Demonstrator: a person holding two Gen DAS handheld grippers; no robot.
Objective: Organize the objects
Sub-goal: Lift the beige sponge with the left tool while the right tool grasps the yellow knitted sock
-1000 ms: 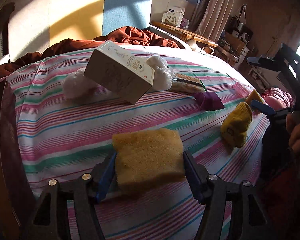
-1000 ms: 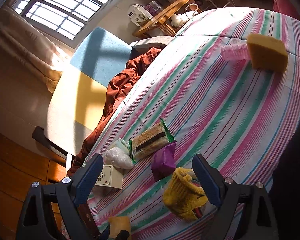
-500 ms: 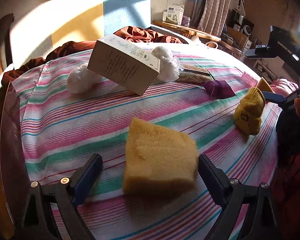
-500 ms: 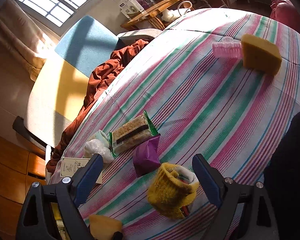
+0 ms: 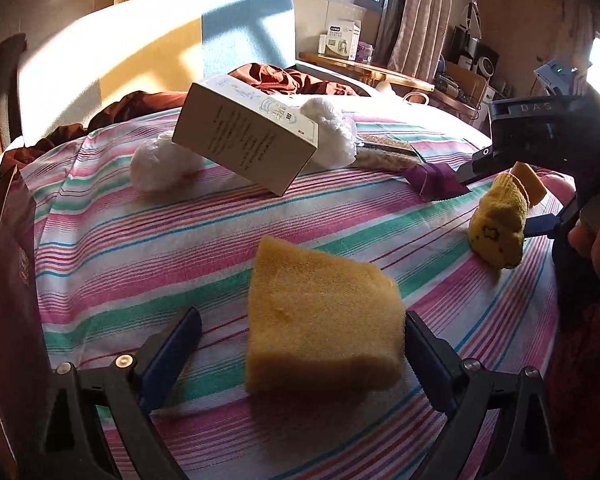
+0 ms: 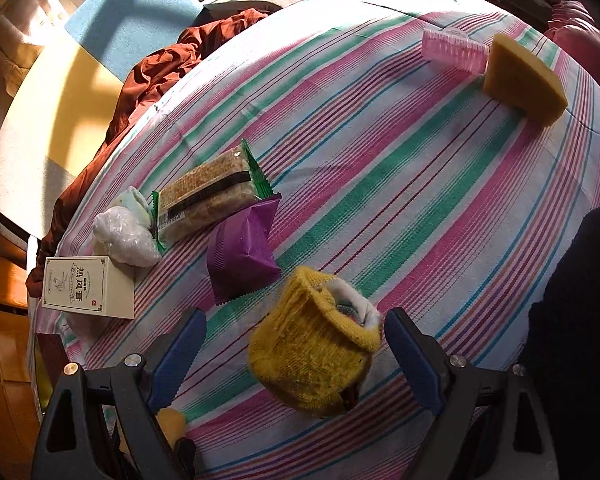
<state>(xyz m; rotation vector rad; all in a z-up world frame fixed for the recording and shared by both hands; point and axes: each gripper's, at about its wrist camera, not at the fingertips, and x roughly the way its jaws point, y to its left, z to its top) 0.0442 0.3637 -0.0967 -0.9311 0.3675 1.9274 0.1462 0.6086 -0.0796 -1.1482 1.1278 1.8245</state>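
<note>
A yellow sponge [image 5: 320, 320] lies on the striped bedspread [image 5: 140, 240] between the open jaws of my left gripper [image 5: 300, 340], touching or nearly touching the right one. My right gripper [image 6: 296, 344] is open around a yellow knitted sock bundle [image 6: 316, 344], which also shows in the left wrist view [image 5: 498, 224]. A white box [image 5: 248, 140] leans on white bundles [image 5: 160, 164]. A purple packet [image 6: 240, 256], a snack bar pack [image 6: 208, 196], a second sponge [image 6: 520, 80] and a pink clip [image 6: 452, 50] lie further off.
A dark red blanket [image 5: 284, 80] lies bunched by the blue-and-white headboard [image 5: 140, 48]. A wooden side table [image 5: 376, 76] with boxes stands beyond the bed. A dark panel [image 5: 8, 280] borders the bed's left edge.
My left gripper has opened and let go of the yellow sponge, which now rests on the bedspread. My right gripper has moved down and closer over the yellow sock bundle.
</note>
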